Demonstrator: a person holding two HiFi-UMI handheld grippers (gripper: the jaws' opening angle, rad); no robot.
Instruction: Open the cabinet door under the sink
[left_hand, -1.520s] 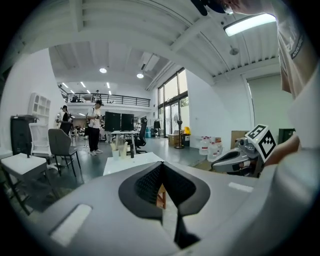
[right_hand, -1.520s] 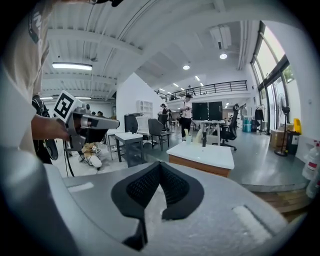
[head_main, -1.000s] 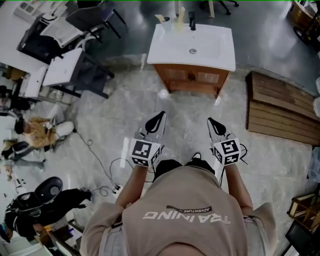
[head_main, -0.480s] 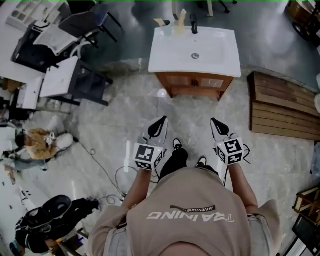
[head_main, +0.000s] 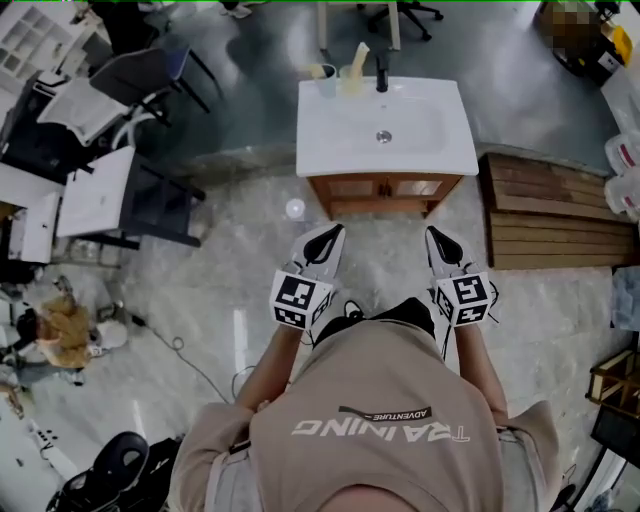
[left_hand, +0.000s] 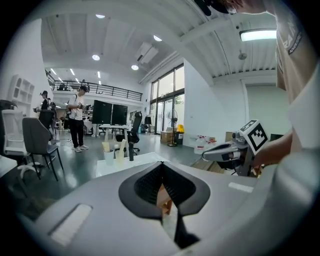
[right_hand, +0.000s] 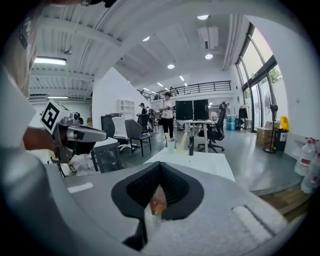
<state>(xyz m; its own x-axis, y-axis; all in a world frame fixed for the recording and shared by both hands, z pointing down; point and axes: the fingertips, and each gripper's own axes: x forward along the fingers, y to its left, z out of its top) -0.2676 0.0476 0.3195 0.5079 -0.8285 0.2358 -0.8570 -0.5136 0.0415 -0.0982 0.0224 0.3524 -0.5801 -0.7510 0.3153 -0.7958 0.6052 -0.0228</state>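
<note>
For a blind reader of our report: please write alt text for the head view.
Seen from above, a person holds the left gripper and right gripper, pointing toward a wooden cabinet, doors closed, under a white sink. Neither gripper touches it.

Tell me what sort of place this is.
Probably an open office or lab hall, not a bathroom: the sink cabinet stands free on the floor, office chairs and desks nearby, a slatted wooden platform beside it.
</note>
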